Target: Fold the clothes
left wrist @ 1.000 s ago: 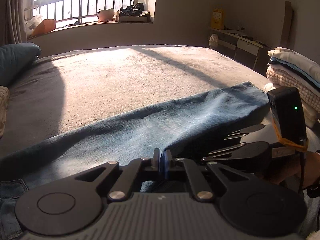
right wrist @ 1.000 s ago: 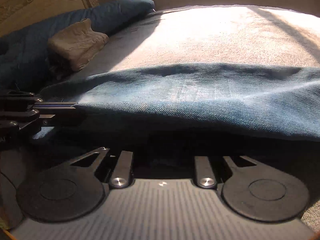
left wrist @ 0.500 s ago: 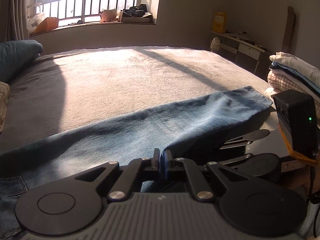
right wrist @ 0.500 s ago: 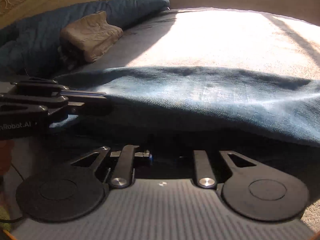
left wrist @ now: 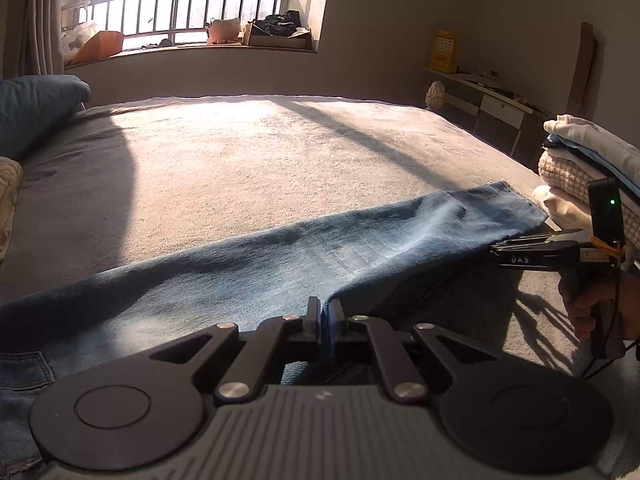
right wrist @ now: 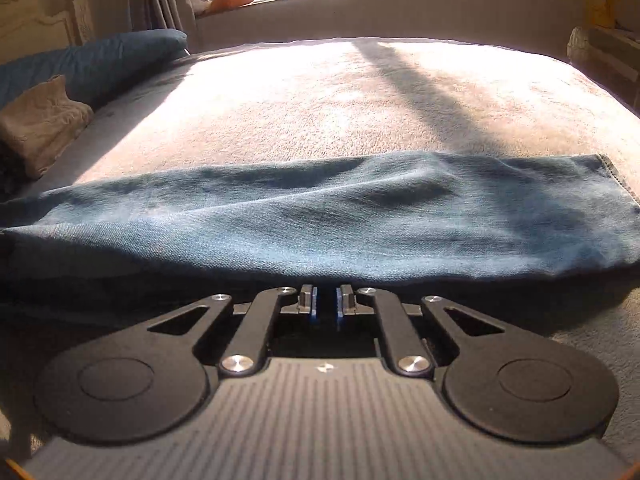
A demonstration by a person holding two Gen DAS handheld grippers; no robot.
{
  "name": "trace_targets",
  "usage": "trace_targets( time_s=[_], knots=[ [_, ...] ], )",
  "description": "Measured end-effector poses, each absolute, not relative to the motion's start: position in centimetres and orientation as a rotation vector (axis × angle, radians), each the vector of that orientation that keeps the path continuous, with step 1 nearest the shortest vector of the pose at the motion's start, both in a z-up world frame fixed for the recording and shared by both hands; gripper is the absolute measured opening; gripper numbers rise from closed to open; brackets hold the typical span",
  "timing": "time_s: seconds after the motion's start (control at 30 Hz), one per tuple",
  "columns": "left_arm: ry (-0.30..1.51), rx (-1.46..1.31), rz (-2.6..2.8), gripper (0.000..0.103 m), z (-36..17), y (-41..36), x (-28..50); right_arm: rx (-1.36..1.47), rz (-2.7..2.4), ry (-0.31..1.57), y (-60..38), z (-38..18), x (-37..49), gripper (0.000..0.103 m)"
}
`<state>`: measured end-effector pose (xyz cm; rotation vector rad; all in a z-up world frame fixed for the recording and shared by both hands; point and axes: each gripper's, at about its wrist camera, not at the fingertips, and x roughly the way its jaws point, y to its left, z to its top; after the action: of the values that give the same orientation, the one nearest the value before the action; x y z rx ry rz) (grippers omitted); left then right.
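Blue jeans (left wrist: 304,256) lie stretched across the bed, one leg folded over the other; they also show in the right wrist view (right wrist: 320,216). My left gripper (left wrist: 325,314) is shut on the near edge of the jeans. My right gripper (right wrist: 326,304) stands just in front of the jeans' near edge with its jaws a small gap apart and nothing between them. It also shows from the side in the left wrist view (left wrist: 532,246), near the hem end, held by a hand.
The bed (left wrist: 260,152) has a beige cover. A stack of folded clothes (left wrist: 588,160) stands at the right edge. A blue pillow (right wrist: 92,64) and a tan folded cloth (right wrist: 40,120) lie at the left. A desk (left wrist: 492,96) stands beyond.
My right gripper has let go of the jeans edge, moved right toward the hem end and backed off. The lifted edge has dropped flat. My left gripper stays shut on the jeans.
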<state>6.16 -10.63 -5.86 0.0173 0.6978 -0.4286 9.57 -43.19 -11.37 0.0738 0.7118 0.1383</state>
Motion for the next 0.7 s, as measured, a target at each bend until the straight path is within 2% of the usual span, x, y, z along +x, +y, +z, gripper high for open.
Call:
trace_targets(
  time_s=[0.17, 0.57, 0.63, 0.7],
  knots=[
    [0.699, 0.016, -0.429, 0.004, -5.8, -10.7, 6.0, -0.058, 0.096, 0.736, -45.6, -13.0, 10.1, 0.006],
    [0.744, 0.049, -0.450, 0.005, -6.7, -11.3, 5.6, 0.182, -0.316, 0.747, -59.0, -13.4, 8.9, 0.006],
    [0.803, 0.070, -0.471, 0.007, -7.6, -11.7, 5.7, 0.291, -0.349, 0.744, -61.0, -12.9, 7.7, 0.006],
    [0.870, 0.092, -0.486, 0.020, -8.6, -12.1, 5.7, 0.385, -0.368, 0.737, -62.3, -12.4, 6.7, 0.011]
  ],
)
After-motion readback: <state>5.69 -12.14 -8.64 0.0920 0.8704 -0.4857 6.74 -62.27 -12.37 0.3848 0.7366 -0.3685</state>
